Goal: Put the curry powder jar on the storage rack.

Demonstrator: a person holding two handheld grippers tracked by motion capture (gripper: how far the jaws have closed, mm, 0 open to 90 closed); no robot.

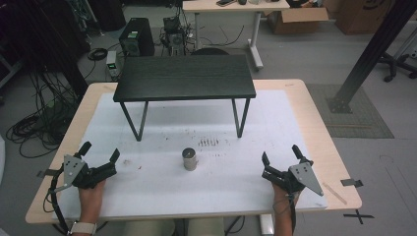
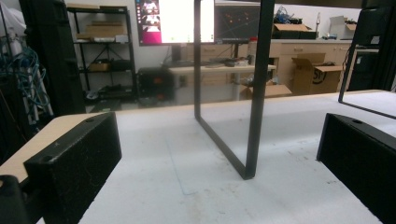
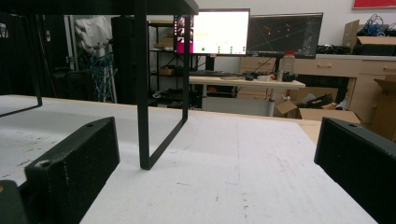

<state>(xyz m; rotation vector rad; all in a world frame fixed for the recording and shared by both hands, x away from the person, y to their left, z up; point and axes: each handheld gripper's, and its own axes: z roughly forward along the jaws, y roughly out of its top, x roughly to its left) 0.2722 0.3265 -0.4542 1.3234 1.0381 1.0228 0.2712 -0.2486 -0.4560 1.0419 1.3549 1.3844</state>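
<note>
A small grey cylinder (image 1: pixel 189 159) stands upright on the white mat (image 1: pixel 162 182), near the middle and toward the front. My left gripper (image 1: pixel 101 152) rests at the front left of the mat, jaws wide open with nothing between them. At the front right, my right gripper (image 1: pixel 281 154) is likewise open and empty. Both point away from me toward a low black bench (image 1: pixel 184 77) at the back of the mat. One of the bench's legs (image 2: pixel 254 93) stands ahead in the left gripper view, and another leg (image 3: pixel 142 93) rises ahead in the right gripper view.
The wooden table's edge (image 1: pixel 339 162) frames the mat on all sides. Dark scuff marks (image 1: pixel 209 142) lie just behind the cylinder. Beyond the table are cables (image 1: pixel 34 128), a computer tower (image 1: pixel 135 37), another desk (image 1: pixel 236 7) and a black post (image 1: pixel 371 51).
</note>
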